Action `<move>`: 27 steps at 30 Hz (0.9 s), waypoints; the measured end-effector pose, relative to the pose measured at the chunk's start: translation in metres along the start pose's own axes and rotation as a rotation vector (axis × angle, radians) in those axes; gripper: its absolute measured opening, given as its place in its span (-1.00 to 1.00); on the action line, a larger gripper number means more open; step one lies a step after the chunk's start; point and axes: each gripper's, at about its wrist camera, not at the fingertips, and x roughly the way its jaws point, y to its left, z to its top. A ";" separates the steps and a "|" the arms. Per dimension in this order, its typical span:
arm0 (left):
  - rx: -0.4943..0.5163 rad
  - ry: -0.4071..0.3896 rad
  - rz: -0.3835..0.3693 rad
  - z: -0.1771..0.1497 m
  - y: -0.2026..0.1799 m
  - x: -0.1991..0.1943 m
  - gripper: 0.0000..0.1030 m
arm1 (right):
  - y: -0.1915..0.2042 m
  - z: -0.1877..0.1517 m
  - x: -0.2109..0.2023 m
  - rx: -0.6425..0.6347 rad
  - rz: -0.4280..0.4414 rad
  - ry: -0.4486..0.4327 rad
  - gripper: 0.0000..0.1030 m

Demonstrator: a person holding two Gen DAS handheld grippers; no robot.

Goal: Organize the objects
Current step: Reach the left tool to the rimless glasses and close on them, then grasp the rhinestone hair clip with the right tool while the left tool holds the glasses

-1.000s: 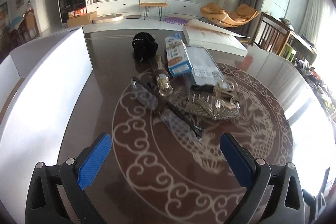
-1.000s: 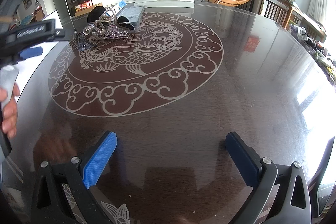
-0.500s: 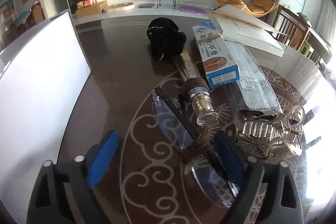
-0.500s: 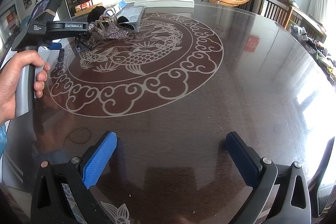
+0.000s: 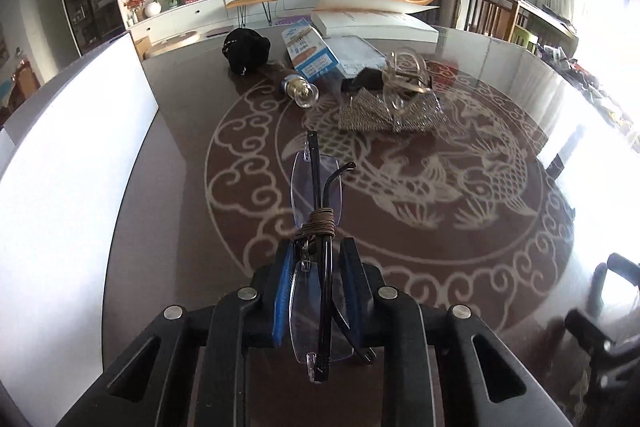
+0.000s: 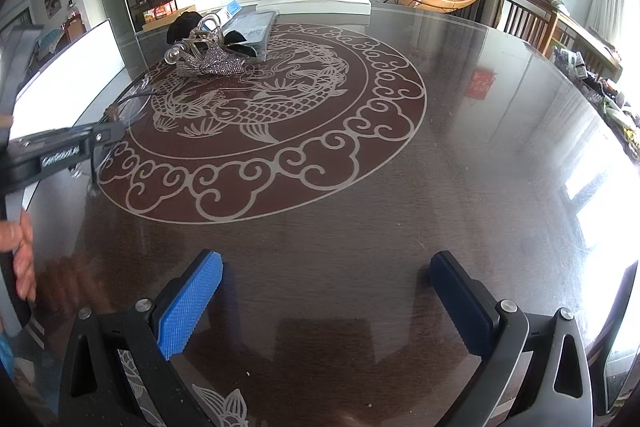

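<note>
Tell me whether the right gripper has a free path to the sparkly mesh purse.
Probably yes: the right gripper is open and empty, with only bare table between it and the purse, though it lies far across.

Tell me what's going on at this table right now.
A person is tidying with two tools. The left hand-held gripper is shut on a pair of folded glasses, held above the dark table. The right hand-held gripper is open and holds nothing, low over bare tabletop. A glittery clutch, small bottle, blue box and black pouch lie clustered farther back.
</note>
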 end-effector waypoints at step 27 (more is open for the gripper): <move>-0.040 0.047 -0.002 -0.016 0.009 0.005 1.00 | 0.007 0.065 0.019 -0.092 0.209 -0.048 1.00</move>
